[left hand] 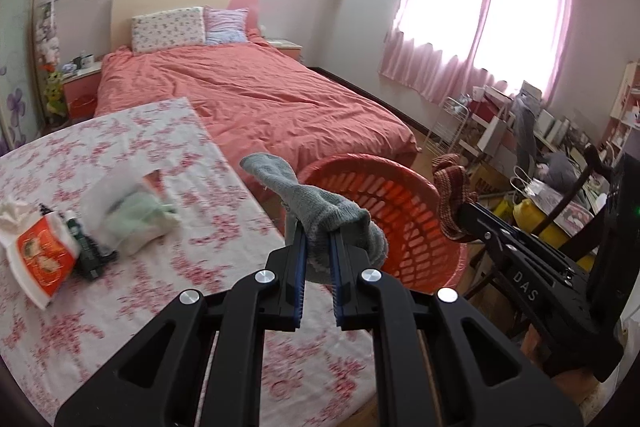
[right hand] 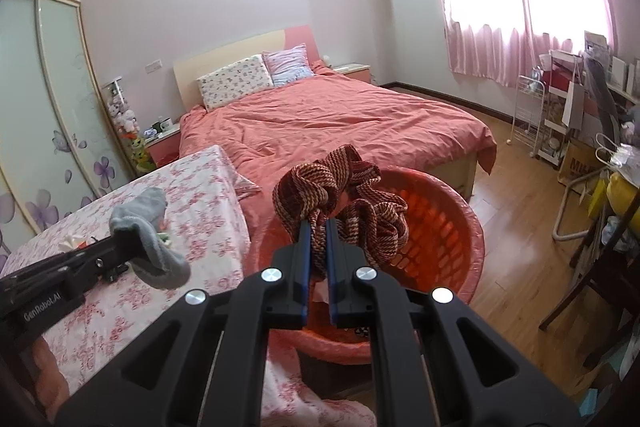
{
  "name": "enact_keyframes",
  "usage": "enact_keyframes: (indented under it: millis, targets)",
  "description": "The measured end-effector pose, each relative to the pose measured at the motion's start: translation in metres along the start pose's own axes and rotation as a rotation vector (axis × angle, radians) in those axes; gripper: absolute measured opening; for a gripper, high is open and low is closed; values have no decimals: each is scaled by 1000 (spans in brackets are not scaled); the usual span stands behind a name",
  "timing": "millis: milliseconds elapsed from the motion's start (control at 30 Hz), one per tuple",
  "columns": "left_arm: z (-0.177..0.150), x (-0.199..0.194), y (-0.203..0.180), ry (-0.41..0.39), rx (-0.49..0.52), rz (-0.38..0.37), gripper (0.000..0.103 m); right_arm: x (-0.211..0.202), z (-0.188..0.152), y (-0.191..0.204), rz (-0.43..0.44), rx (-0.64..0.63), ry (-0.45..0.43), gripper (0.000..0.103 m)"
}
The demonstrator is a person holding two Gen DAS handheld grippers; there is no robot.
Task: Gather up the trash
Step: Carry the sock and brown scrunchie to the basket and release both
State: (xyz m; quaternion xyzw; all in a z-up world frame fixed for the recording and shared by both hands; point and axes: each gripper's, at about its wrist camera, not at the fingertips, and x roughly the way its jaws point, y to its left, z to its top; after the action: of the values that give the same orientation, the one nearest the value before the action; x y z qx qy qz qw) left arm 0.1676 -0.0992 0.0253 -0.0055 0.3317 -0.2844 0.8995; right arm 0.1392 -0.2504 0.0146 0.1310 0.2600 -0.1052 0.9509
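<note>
Watching both wrist views, I had each claw clamped on a piece of fabric near the basket. In the left wrist view the left claw was nearly closed, its blue pads pinching a grey sock at the lower centre of the frame; the sock's toe stuck up and to the left, and its other end drooped over the right finger. Behind it, right of centre, stood the orange slotted basket, its rim showing past the sock. At the right of that view the right claw came in from the lower right, holding a bunched brown striped cloth beside the basket's rim.

In the right wrist view the right claw was shut tight on that cloth, which bulged above the fingertips at the centre of the frame, in front of the basket's opening. The left claw with the sock appeared at the lower left of this view, in front of the tabletop with its pink floral cover.

At the left of the left wrist view, more items lay on the tabletop: an orange-and-white packet, a dark small object beside it that I could not identify, and a pale green cloth under a blurred clear wrapper. A bed with a coral cover filled the middle distance.
</note>
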Motion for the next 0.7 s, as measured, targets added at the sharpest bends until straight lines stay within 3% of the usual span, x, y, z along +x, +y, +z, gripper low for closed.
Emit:
enact_keyframes:
  millis: [300,700]
  targets:
    - [3,29,-23,30,26,-66,10,19,2,-20,-7,39,11,8]
    - [5,57,-39,74,55,-88,10,40,6,-31,-11,63,23,8]
